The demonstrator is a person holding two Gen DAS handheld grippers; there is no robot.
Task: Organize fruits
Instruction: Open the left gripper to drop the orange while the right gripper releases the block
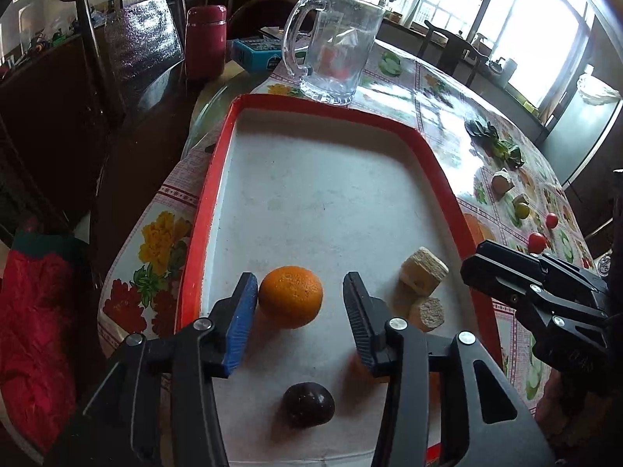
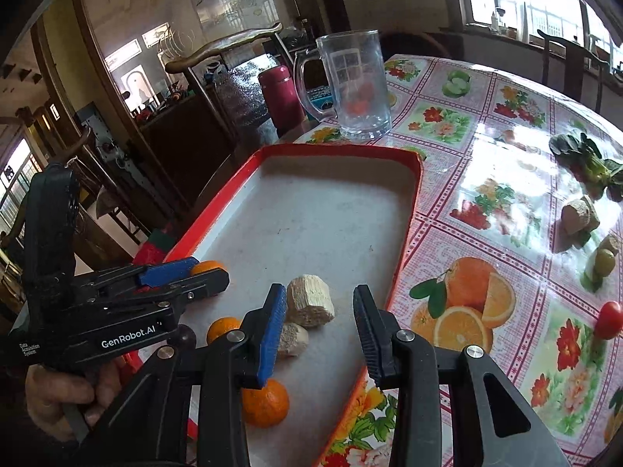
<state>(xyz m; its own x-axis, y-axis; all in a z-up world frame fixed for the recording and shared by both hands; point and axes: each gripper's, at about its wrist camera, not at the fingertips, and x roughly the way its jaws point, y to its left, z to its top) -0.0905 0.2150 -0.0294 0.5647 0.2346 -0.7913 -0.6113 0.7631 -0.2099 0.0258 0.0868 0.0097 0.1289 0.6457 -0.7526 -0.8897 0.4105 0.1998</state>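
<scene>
White lettering "GenRobot.AI", with small "Data Acquisition System" beside it, on the left gripper (image 2: 202,274) body, lower left of the right wrist view; nothing else legible.

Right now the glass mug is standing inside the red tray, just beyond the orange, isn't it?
Not quite. The glass mug stands on the tablecloth, outside the red tray, past its far rim. It is beyond the orange, as you said. The left wrist view shows this.
</scene>
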